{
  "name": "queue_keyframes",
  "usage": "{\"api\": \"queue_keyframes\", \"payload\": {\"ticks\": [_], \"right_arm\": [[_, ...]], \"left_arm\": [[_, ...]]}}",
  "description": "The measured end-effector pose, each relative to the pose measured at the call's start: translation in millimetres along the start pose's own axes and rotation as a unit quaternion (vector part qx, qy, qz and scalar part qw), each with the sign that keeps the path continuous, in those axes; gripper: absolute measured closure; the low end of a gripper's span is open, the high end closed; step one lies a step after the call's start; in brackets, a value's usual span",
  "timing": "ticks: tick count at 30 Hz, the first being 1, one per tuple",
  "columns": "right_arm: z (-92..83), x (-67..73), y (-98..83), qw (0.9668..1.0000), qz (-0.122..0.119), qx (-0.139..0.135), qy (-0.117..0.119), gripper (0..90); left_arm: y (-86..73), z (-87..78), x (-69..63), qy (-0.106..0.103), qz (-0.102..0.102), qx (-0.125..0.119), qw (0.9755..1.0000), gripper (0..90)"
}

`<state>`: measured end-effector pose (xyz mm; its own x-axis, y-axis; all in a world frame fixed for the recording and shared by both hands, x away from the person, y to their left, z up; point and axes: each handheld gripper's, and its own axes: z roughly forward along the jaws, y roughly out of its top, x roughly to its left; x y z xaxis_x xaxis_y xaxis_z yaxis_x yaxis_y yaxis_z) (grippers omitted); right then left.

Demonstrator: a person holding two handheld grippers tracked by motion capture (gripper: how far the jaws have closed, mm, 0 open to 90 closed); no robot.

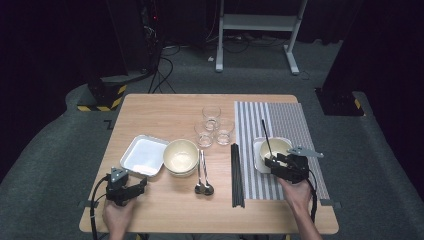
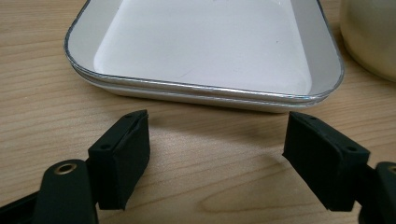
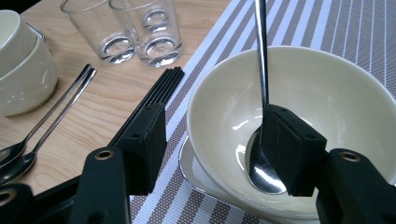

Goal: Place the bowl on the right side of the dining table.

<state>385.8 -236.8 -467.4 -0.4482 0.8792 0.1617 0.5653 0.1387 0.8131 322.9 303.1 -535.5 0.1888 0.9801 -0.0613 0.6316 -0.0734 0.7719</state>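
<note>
A cream bowl [image 1: 276, 149] [image 3: 327, 88] stands on a white dish [image 3: 196, 172] on the striped placemat [image 1: 290, 125]. A metal spoon [image 1: 266, 135] [image 3: 260, 46] rests in it, head down, handle leaning up and away. My right gripper [image 1: 280, 161] [image 3: 217, 114] is open and straddles the bowl's near wall: one jaw outside, the other inside beside the spoon's neck. At the table's front left, my left gripper [image 1: 137, 186] [image 2: 218, 121] is open with nothing between its jaws, just short of the white tray [image 1: 142, 155] [image 2: 201, 91].
Stacked cream bowls [image 1: 181, 156] [image 3: 23, 70] sit right of the tray. Two spoons [image 1: 202, 175] [image 3: 56, 114] and black chopsticks [image 1: 237, 175] [image 3: 159, 91] lie mid-table, with three glasses [image 1: 212, 127] [image 3: 140, 32] behind them.
</note>
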Motion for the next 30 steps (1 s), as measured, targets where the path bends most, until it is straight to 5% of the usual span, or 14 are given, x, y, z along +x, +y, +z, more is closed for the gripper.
{"api": "queue_keyframes", "payload": {"ticks": [13,30], "right_arm": [[2.5,13.7,-0.2,0.9991,-0.038,0.007,0.016,41.5],[5.7,27.4,-1.2,0.998,-0.055,0.002,0.031,44.8]], "left_arm": [[-0.2,-0.1,0.3,-0.002,-0.004,-0.002,1.0,22.9],[-0.2,-0.2,0.4,-0.003,-0.004,-0.002,1.0,22.9]]}}
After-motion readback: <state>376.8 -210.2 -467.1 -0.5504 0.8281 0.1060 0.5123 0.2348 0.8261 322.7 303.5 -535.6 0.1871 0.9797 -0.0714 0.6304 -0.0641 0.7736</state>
